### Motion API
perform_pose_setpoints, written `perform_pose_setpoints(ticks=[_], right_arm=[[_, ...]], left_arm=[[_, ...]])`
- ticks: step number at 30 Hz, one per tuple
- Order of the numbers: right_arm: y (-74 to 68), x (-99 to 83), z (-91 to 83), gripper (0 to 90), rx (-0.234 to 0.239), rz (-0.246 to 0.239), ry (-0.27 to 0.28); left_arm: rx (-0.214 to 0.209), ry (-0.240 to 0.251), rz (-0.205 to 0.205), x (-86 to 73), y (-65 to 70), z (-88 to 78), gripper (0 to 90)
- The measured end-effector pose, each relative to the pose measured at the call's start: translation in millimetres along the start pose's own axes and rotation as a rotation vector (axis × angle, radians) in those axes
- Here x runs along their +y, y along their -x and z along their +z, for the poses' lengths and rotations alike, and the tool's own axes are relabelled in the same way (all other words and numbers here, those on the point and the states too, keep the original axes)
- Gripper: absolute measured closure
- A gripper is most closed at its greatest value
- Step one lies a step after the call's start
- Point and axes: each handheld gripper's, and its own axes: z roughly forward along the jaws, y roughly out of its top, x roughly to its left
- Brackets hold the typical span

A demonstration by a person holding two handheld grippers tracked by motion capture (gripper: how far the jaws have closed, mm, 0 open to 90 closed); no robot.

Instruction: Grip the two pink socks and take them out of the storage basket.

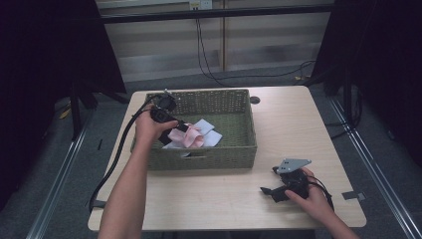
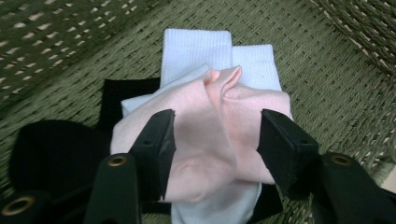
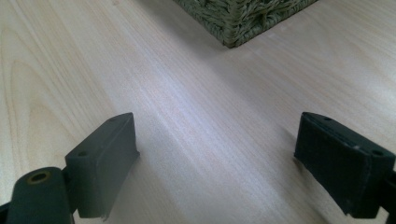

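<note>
pale wood table (image 1: pixel 298 129), grey floor. left gripper (image 2: pixel 215 140) in green basket (image 1: pixel 234 149), seemingly clamping pink cloth (image 2: pixel 219 135); right gripper (image 3: pixel 219 158) wide open nr basket.

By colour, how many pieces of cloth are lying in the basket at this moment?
Pink cloth: 1, between the left gripper jaws
White cloth: 2 ribbed ends side by side, possibly a pair
Black cloth: 1 at least, partly hidden
Total: 4 visible in the basket
</note>
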Motion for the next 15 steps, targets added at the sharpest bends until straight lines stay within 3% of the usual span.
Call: perform_pose_setpoints(ticks=[5,8,15], right_arm=[[0.0,0.0,0.0,12.1,0.000,0.000,0.000],[0.0,0.0,0.0,12.1,0.000,0.000,0.000],[0.0,0.1,0.1,12.1,0.001,0.000,0.000]], left_arm=[[0.002,0.002,-0.010,1.5,-2.7,9.1,47.4],[-0.005,0.037,-0.025,3.6,-4.1,12.6,48.6],[-0.008,0.005,-0.039,6.3,-5.8,23.8,50.8]])
